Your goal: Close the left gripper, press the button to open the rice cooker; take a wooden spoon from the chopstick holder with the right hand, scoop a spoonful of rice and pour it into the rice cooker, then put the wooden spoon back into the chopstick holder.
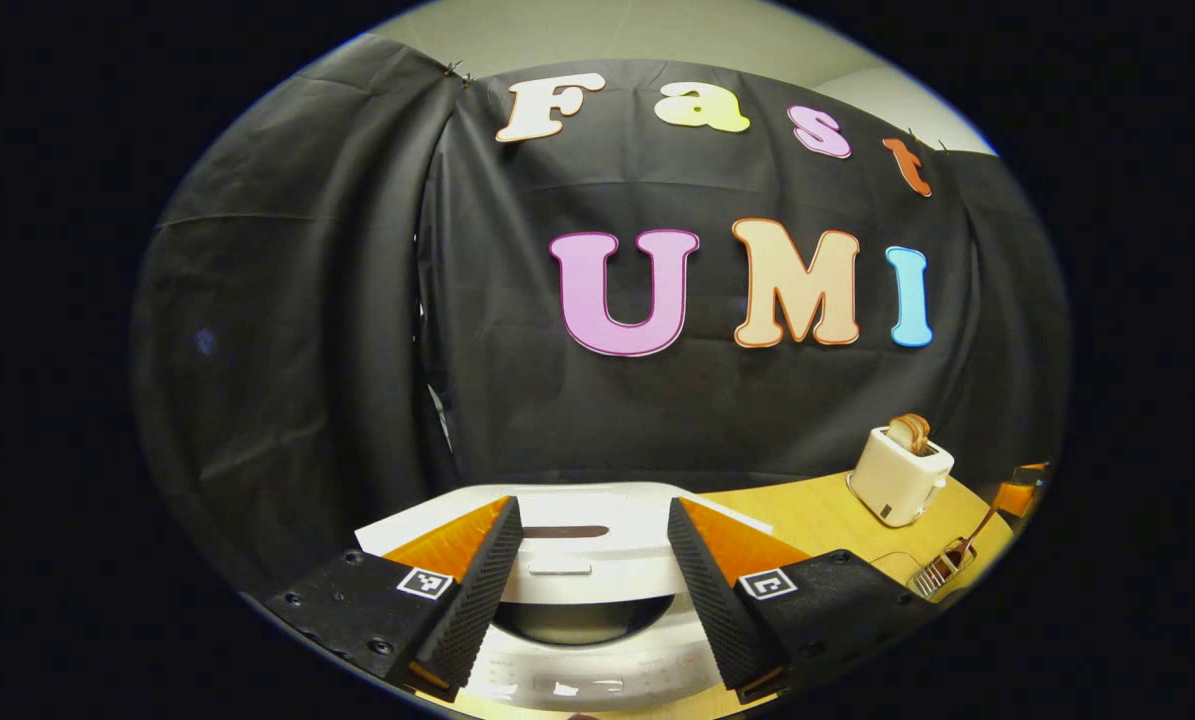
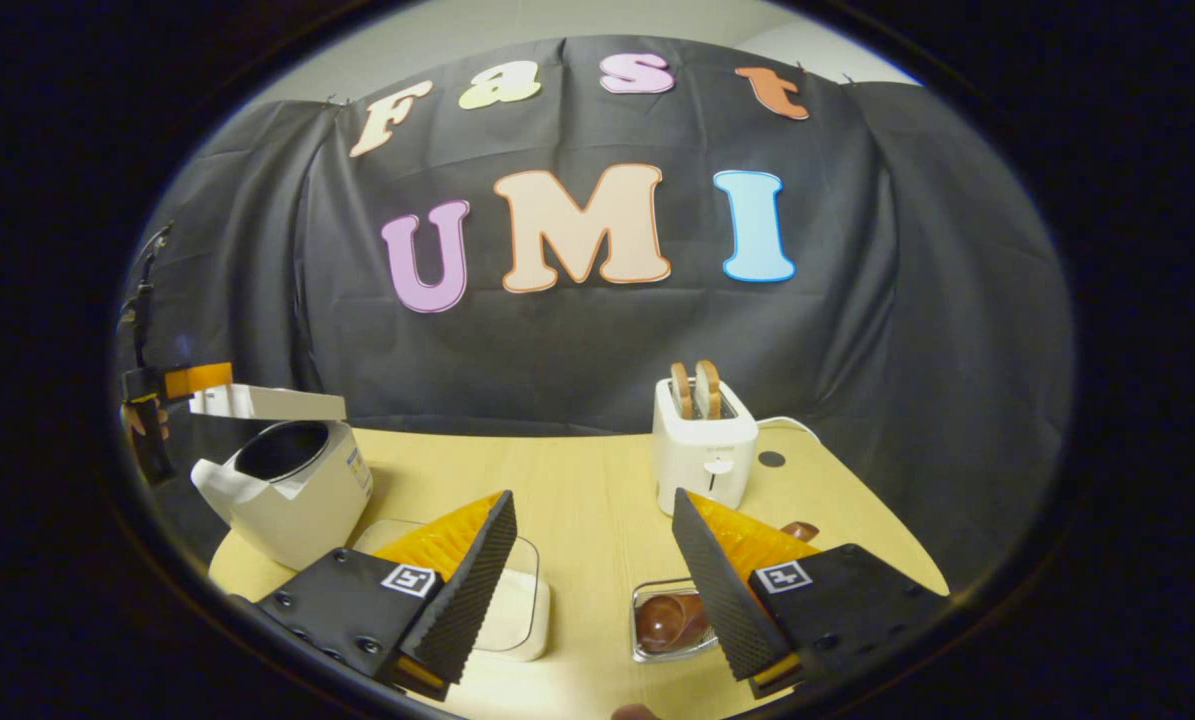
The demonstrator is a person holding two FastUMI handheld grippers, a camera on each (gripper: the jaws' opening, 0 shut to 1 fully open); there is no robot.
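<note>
Hovering my right gripper (image 2: 589,580) with jaws wide apart and empty over the brown wooden spoon (image 2: 669,620) lying bowl-up in the metal chopstick holder (image 2: 643,640), I am judging it light, stiff, best pinched by its handle.

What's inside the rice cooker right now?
The rice cooker has its lid up, and the dark inner pot shows through the opening. Its bottom is in shadow behind the rim, so I cannot tell whether any rice is in it.
</note>
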